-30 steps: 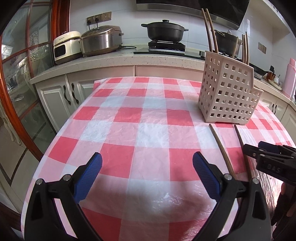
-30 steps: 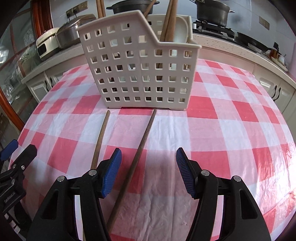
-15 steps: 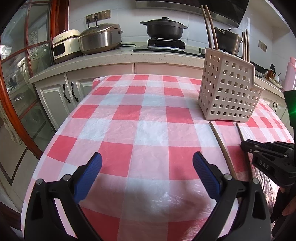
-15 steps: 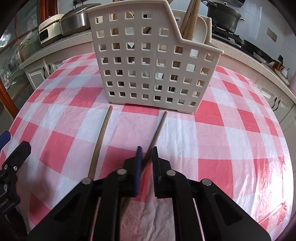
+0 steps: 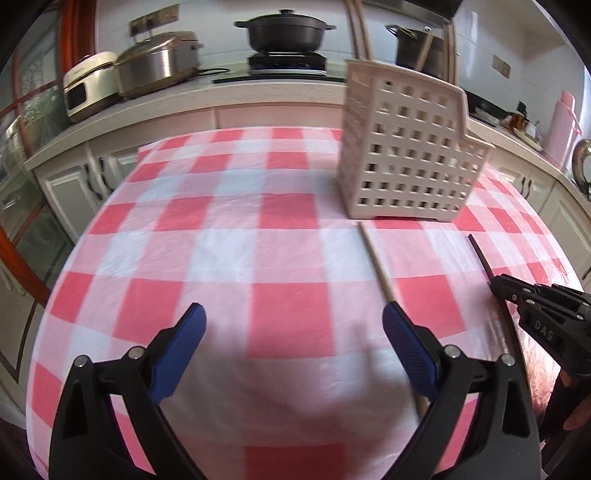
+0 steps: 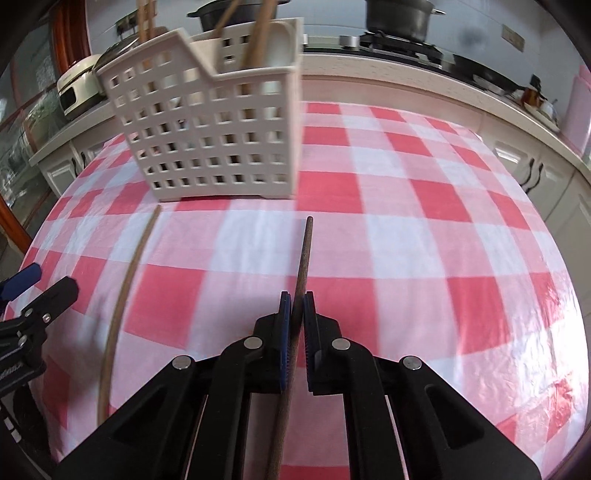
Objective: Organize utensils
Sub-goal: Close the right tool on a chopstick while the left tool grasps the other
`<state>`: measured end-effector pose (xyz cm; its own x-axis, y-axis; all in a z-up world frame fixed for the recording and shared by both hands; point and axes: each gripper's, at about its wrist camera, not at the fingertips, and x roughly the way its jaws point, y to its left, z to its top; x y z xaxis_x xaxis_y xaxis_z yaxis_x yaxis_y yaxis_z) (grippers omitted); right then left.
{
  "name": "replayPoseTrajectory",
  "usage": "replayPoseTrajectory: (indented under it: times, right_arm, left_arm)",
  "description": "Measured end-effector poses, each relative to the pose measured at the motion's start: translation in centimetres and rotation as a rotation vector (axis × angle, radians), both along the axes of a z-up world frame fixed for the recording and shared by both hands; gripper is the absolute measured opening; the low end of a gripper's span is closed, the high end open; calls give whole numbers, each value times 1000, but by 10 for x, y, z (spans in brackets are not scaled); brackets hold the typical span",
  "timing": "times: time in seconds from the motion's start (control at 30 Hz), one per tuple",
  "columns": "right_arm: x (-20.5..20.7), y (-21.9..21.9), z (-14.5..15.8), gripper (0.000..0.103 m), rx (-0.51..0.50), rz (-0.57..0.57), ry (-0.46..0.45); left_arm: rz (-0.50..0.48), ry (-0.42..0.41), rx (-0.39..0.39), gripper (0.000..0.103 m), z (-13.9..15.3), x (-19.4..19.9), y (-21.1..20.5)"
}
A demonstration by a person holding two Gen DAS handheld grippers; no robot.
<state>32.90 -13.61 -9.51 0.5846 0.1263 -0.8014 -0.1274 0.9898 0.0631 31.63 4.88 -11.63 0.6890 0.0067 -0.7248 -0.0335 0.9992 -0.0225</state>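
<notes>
A white slotted utensil basket [image 5: 406,158] [image 6: 207,140] stands on the red-checked tablecloth with several chopsticks and a white spoon in it. My right gripper [image 6: 297,306] [image 5: 496,284] is shut on a dark chopstick [image 6: 304,251] [image 5: 480,254], whose tip points toward the basket. A lighter chopstick [image 5: 376,266] [image 6: 129,266] lies flat in front of the basket. My left gripper [image 5: 291,314] [image 6: 48,282] hovers low over the cloth, its jaws wide and closing. The lighter chopstick runs under its right finger, and nothing is between the pads.
A kitchen counter [image 5: 184,96] runs behind the table with a rice cooker [image 5: 159,72], a white appliance [image 5: 88,85] and black pots [image 5: 284,31] on a stove. A pink flask [image 5: 561,125] stands far right. The cloth falls away at the left and near edges.
My right gripper shut on the dark chopstick and swung it right, away from the basket. My left gripper moved right, up to the lighter chopstick.
</notes>
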Motion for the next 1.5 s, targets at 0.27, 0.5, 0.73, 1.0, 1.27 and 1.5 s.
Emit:
replayPoseTrajectory:
  times: [0.27, 0.5, 0.73, 1.0, 1.27, 1.5]
  right_arm:
    - [-6, -31, -2, 6, 51, -21, 0]
    - [-9, -38, -2, 7, 84, -2, -1]
    - [-7, -39, -1, 8, 81, 25, 12]
    - [-4, -32, 0, 9, 22, 46, 28]
    - [-6, -25, -1, 9, -49, 55, 21]
    - [-7, -27, -1, 7, -42, 28, 4]
  left_arm:
    - [-53, 81, -26, 63, -10, 27, -35]
    - [-79, 115, 15, 40, -17, 39, -59]
    - [-101, 124, 36, 35, -18, 41, -63]
    - [-103, 133, 35, 37, -18, 41, -61]
    - [-110, 137, 35, 26, -17, 41, -58]
    - [-109, 126, 17, 9, -17, 39, -50]
